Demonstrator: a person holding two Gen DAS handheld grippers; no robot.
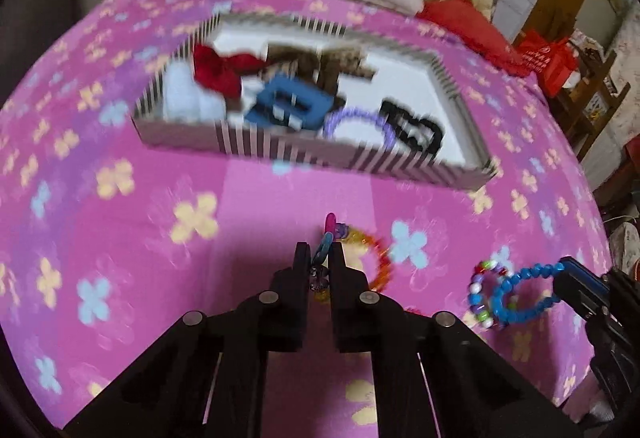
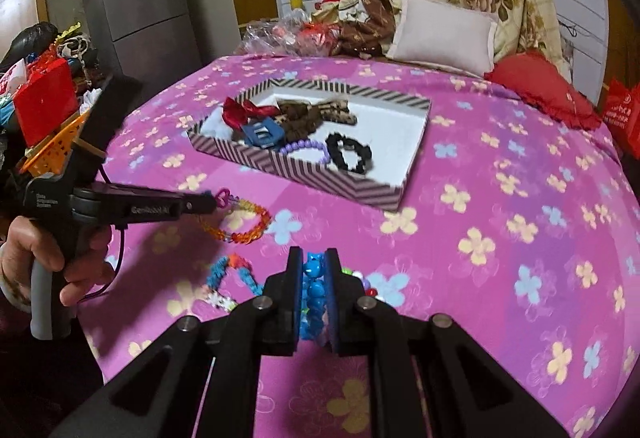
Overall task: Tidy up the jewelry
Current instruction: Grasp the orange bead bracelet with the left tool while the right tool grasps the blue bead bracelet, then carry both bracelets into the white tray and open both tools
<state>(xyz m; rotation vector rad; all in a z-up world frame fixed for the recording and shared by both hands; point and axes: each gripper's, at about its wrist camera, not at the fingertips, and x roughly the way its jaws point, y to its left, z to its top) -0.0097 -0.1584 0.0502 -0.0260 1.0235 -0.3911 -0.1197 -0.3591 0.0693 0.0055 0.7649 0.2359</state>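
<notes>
A striped box [image 1: 256, 141] [image 2: 304, 173] on the pink bedspread holds a red bow [image 1: 218, 69], a blue clip [image 1: 288, 107], a purple bead bracelet [image 1: 360, 117] and a black scrunchie [image 2: 349, 153]. My left gripper [image 1: 325, 252] [image 2: 208, 202] is shut on an orange-and-yellow bead bracelet [image 1: 378, 258] [image 2: 244, 224], which hangs just above the bedspread short of the box. My right gripper [image 2: 313, 258] [image 1: 568, 274] is shut on a blue bead bracelet [image 2: 314, 292] [image 1: 520, 294]. A multicoloured bead bracelet [image 1: 480, 296] lies beside it.
A blue-and-orange bracelet [image 2: 232, 278] lies on the bedspread [image 2: 500, 238] left of my right gripper. A white pillow [image 2: 444, 33], a red cushion [image 2: 540, 85] and clutter sit at the bed's far side. A grey fridge [image 2: 140, 9] stands at the left.
</notes>
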